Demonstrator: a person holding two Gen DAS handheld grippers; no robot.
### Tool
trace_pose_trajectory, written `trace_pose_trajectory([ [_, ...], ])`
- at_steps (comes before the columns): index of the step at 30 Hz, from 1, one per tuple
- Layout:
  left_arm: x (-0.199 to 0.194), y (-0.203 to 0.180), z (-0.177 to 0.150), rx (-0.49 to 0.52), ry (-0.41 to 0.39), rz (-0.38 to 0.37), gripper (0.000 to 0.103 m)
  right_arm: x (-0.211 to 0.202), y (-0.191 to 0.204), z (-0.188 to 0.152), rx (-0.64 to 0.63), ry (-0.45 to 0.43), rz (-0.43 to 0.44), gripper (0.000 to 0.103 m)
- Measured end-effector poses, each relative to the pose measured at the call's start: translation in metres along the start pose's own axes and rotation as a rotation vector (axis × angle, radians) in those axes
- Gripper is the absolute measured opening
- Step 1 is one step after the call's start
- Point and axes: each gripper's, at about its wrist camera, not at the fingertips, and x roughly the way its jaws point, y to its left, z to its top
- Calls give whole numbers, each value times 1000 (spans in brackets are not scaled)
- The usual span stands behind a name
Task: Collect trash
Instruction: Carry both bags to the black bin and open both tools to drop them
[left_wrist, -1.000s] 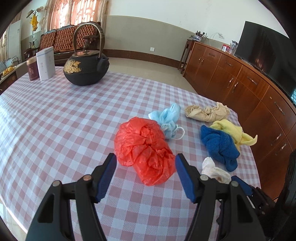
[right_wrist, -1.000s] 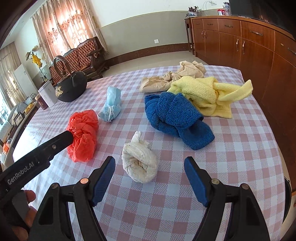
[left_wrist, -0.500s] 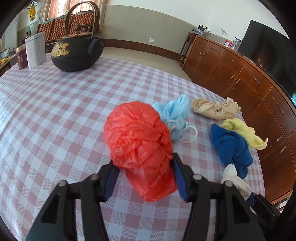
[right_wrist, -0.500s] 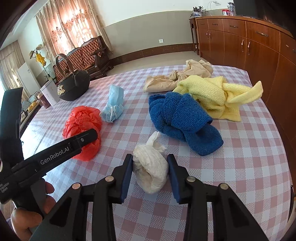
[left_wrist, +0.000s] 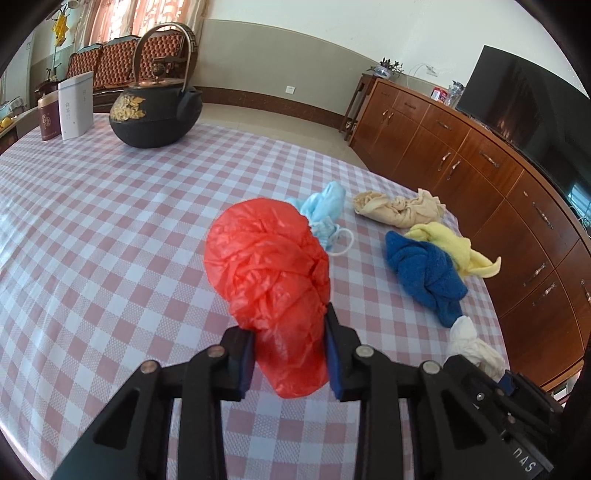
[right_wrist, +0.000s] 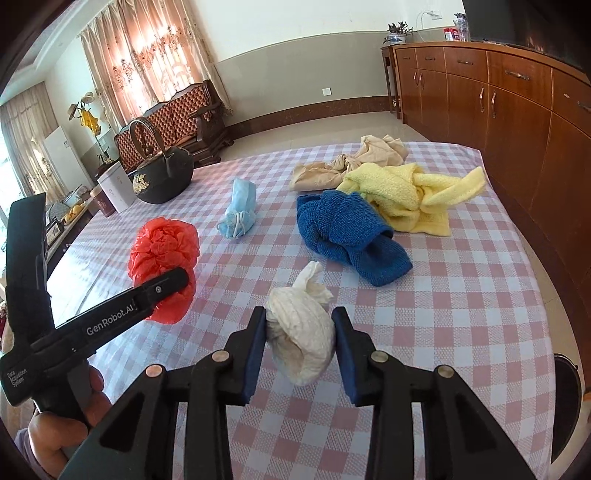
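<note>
My left gripper is shut on a crumpled red plastic bag, which it holds just above the checked tablecloth; the bag also shows in the right wrist view. My right gripper is shut on a white crumpled plastic bag, lifted slightly off the cloth; that bag shows at the lower right of the left wrist view. A crumpled blue face mask lies on the table beyond the red bag, also seen in the right wrist view.
A blue towel, a yellow towel and a beige cloth lie on the table's right part. A black iron kettle, a white box and a red tin stand far left. A wooden cabinet runs along the right.
Both grippers closed from open: the left on the red bag, the right on the white bag. Both bags now sit slightly raised between the fingers.
</note>
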Motion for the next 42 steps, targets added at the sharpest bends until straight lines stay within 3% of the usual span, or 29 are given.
trace_pose_trajectory([
  [12,-41,-51,-32,93,-17,-43,33,-64,-38,-35,39,-35,-48,38],
  [20,-54,-99,-58,167,2,-113,33,-106,-80,-56,101,-63,-100,38],
  [42,-39,-263,-115,389,140,-366,33,-207,-229,-119,333,-126,-343,38],
])
